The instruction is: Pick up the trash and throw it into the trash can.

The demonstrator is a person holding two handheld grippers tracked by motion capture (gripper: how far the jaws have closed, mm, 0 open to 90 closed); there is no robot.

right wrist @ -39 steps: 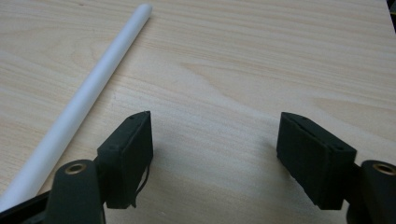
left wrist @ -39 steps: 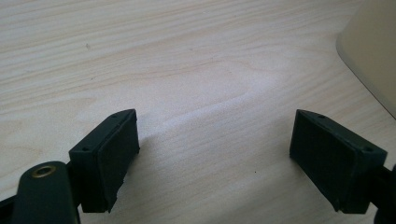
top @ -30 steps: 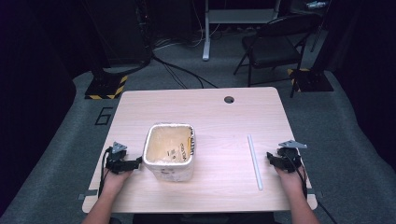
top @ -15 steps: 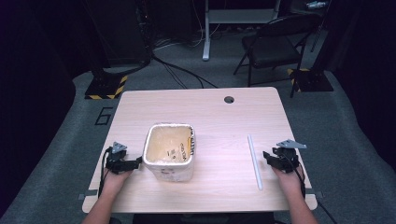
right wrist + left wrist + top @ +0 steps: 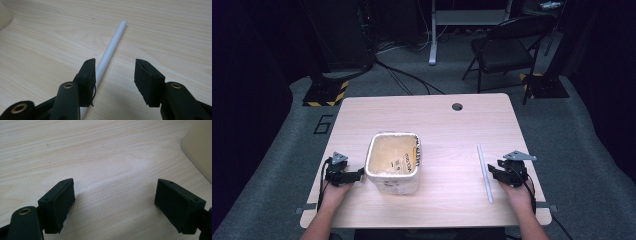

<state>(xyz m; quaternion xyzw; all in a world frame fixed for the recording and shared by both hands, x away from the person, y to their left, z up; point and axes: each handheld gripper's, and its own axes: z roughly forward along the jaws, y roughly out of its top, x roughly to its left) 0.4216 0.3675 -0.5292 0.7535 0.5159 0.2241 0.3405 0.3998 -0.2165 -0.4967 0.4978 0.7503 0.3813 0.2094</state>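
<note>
The right gripper (image 5: 496,172) is held low over the table (image 5: 442,125) near its right edge, its jaws set apart with nothing clamped; they have just been closing a little. The white rod (image 5: 109,51) is seen lying flat on the wood, passing just beside the left jaw in the right gripper view. The left gripper (image 5: 115,202) is held with jaws wide apart over bare wood, just beside the cream tub (image 5: 393,161), not touching it
</note>
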